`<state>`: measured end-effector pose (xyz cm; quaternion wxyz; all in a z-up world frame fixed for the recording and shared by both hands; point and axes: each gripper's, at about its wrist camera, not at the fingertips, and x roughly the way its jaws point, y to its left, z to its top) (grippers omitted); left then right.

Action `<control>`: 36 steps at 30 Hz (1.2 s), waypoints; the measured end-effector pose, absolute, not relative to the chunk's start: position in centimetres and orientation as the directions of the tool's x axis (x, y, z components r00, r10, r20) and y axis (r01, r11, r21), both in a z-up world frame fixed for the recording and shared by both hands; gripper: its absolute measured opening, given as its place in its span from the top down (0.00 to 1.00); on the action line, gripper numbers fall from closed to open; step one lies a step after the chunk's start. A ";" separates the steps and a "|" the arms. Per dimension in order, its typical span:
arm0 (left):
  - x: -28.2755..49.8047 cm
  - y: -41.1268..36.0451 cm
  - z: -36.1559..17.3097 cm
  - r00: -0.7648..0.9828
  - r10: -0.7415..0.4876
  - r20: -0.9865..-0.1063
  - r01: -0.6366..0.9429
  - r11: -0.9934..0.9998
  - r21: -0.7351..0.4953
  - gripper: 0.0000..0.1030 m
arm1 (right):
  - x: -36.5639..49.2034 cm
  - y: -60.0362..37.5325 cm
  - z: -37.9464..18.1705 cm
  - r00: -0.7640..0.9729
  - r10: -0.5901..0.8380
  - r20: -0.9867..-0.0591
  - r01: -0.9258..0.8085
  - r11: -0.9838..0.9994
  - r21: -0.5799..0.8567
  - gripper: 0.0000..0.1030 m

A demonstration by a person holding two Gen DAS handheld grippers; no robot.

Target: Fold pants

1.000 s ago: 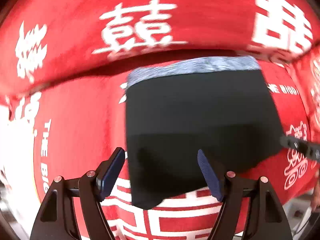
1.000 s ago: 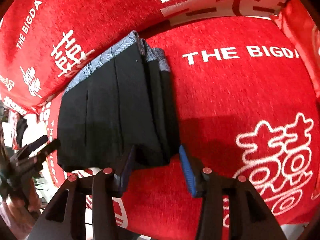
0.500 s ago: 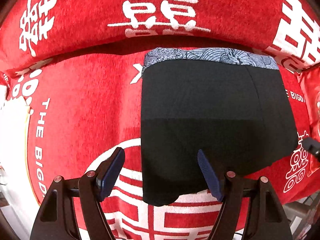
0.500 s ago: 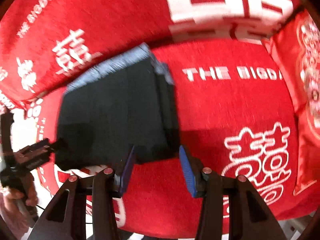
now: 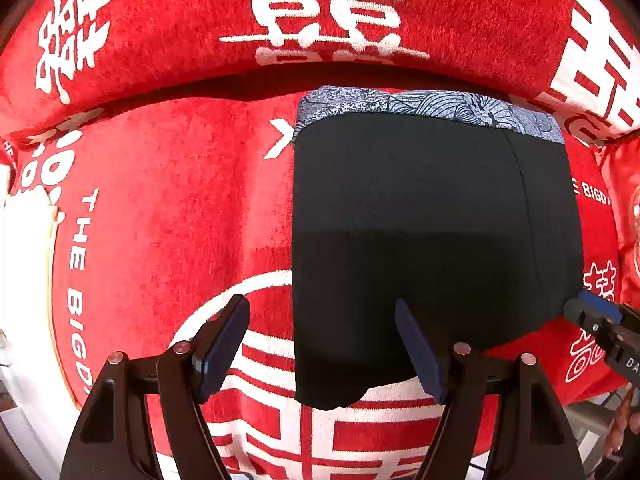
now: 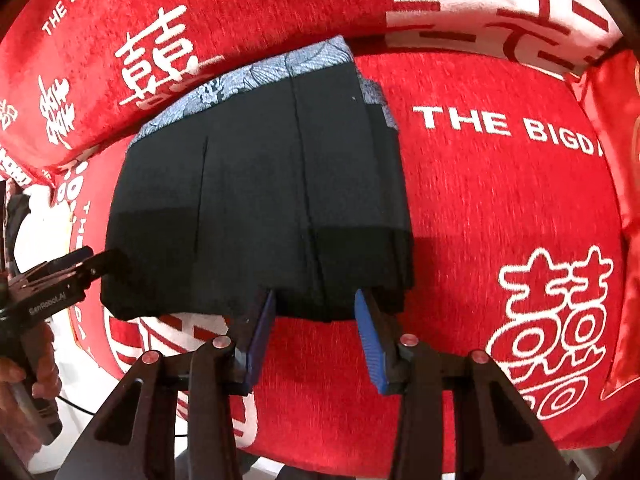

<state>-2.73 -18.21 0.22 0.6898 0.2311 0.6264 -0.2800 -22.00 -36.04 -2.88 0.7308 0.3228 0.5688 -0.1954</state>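
Black pants (image 5: 432,240) with a blue-grey patterned waistband (image 5: 432,108) lie folded flat on a red seat cushion; they also show in the right wrist view (image 6: 260,208). My left gripper (image 5: 320,344) is open and empty, its fingers straddling the near left corner of the pants. My right gripper (image 6: 316,332) is open and empty at the near right corner, where stacked fold layers show. The right gripper appears at the left view's right edge (image 5: 600,320), and the left gripper at the right view's left edge (image 6: 72,268).
The red cushion (image 6: 500,208) has white characters and "THE BIGDAY" lettering. A red backrest (image 5: 160,20) rises behind the waistband. A red pillow (image 6: 624,200) stands at the right. The cushion's front edge runs just below the grippers.
Both grippers stayed open and moved a little. The left view shifted so the pants sit further right; the right gripper came closer to the near edge of the pants.
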 end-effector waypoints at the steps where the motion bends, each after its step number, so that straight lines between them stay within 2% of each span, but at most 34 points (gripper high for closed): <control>1: -2.7 -18.2 0.3 0.056 -0.097 -0.994 0.677 0.735 -0.034 0.26 | -22.1 -36.0 -2.7 0.280 0.085 -0.956 0.653 0.714 0.255 0.57; 13: -2.1 -19.0 0.1 0.050 -0.083 -0.995 0.686 0.727 -0.026 0.26 | -22.5 -36.4 -2.7 0.306 0.123 -0.944 0.661 0.686 0.304 0.56; 15: -2.1 -19.1 0.0 0.062 -0.072 -0.995 0.684 0.729 -0.010 0.07 | -22.5 -36.5 -2.7 0.309 0.128 -0.942 0.660 0.684 0.310 0.56; 23: -1.6 -20.1 0.3 0.063 -0.101 -0.993 0.681 0.732 -0.031 0.06 | -22.9 -37.5 -2.3 0.349 0.151 -0.925 0.654 0.667 0.356 0.56; 26: -0.5 -20.2 0.2 0.063 -0.105 -0.992 0.667 0.744 -0.036 0.05 | -23.1 -38.6 -2.0 0.374 0.147 -0.916 0.657 0.655 0.373 0.49; 27: 0.0 -20.2 0.1 0.058 -0.101 -0.993 0.659 0.751 -0.038 0.01 | -23.2 -38.9 -2.0 0.379 0.148 -0.913 0.660 0.649 0.379 0.46; 31: 1.5 -20.0 -0.5 0.022 -0.107 -0.994 0.623 0.779 -0.071 0.01 | -23.5 -40.6 -2.4 0.393 0.155 -0.906 0.677 0.618 0.399 0.38; 35: 2.4 -20.0 -1.3 0.007 -0.094 -0.996 0.606 0.792 -0.071 0.01 | -23.2 -41.7 -2.9 0.387 0.158 -0.908 0.684 0.611 0.398 0.22; 36: 2.5 -20.0 -1.5 0.003 -0.095 -0.995 0.603 0.794 -0.074 0.01 | -23.1 -42.0 -3.0 0.386 0.159 -0.909 0.683 0.613 0.397 0.22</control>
